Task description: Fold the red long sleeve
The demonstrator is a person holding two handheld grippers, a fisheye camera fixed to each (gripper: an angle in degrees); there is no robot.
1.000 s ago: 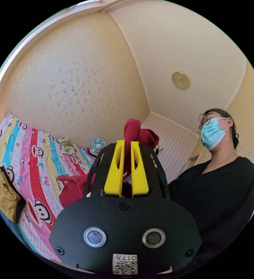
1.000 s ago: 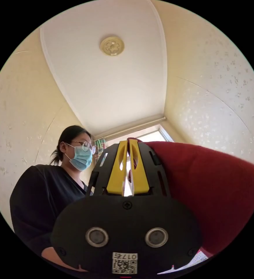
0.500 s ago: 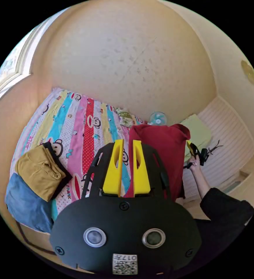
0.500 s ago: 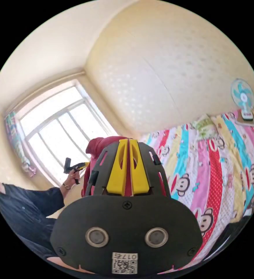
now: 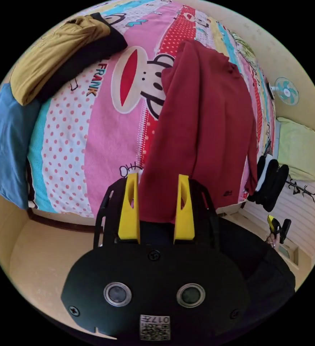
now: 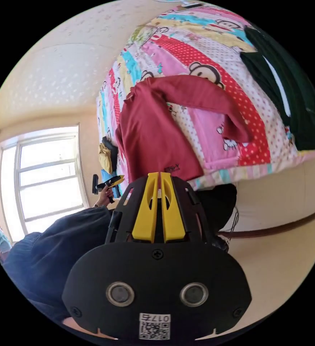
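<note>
Your left tool (image 5: pixel 155 180) hangs nearest the lens with its yellow jaws spread apart, the hem of the red long sleeve (image 5: pixel 204 119) lying between them but gripped by neither. In the right gripper view, your right tool (image 6: pixel 159 176) has its jaws drawn together with a thin gap at the tips; whether they pinch any cloth at the hem cannot be told.

The shirt lies spread on the cartoon-print bed sheet (image 5: pixel 103 119), its hem at the near edge of the bed and its collar end farther up. The right gripper view shows one sleeve (image 6: pixel 204 97) flung out sideways across the sheet, away from the body (image 6: pixel 150 140) of the garment.

By the look of it, you are at the laying-out step: the shirt is down but no fold has been made. The next move likely calls for taking that stray sleeve and bringing it across the body, then smoothing the cloth.

Watch the near bed edge, where the hem sits close to the drop to the floor (image 5: pixel 38 259). To one side a folded mustard garment (image 5: pixel 53 47) rests on a blue one (image 5: pixel 6 144) near the corner; to the other, a dark green garment (image 6: pixel 291 101) covers the sheet beyond the sleeve. Open sheet lies between the shirt and both piles. Farther off stand a small fan (image 5: pixel 286 91) and a window (image 6: pixel 45 180).
</note>
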